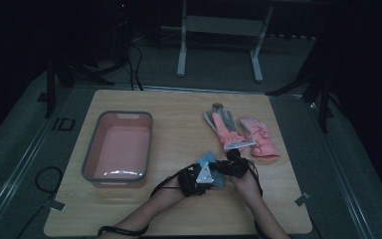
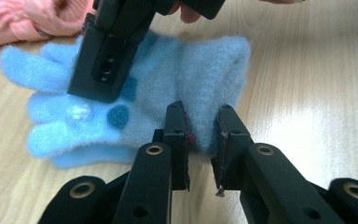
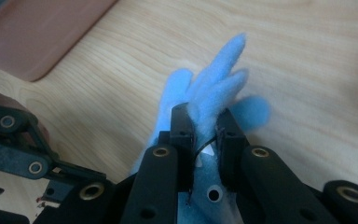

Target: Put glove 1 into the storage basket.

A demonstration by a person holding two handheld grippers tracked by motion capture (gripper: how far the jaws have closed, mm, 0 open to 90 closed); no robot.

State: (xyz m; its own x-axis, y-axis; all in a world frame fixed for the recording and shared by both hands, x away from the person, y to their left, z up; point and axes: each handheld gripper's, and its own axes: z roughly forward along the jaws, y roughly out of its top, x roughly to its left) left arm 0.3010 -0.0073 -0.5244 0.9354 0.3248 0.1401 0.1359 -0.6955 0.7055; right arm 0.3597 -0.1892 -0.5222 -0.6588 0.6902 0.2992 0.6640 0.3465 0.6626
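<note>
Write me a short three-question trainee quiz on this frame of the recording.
1. True or false: the left gripper is shut on the blue glove.
2. What does the right gripper hold?
A. a pink glove
B. the blue glove
C. the tub's rim
3. Which side of the table does the pink tub sit on in the high view?

Key: 1 true; 2 B; 3 the left side, apart from the pink gloves at the right.

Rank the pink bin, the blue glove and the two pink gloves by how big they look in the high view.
1. Pink bin, clearly largest.
2. The two pink gloves, alike in size; no ranking between them.
3. Blue glove, looks smallest, though the grippers cover part of it.
</note>
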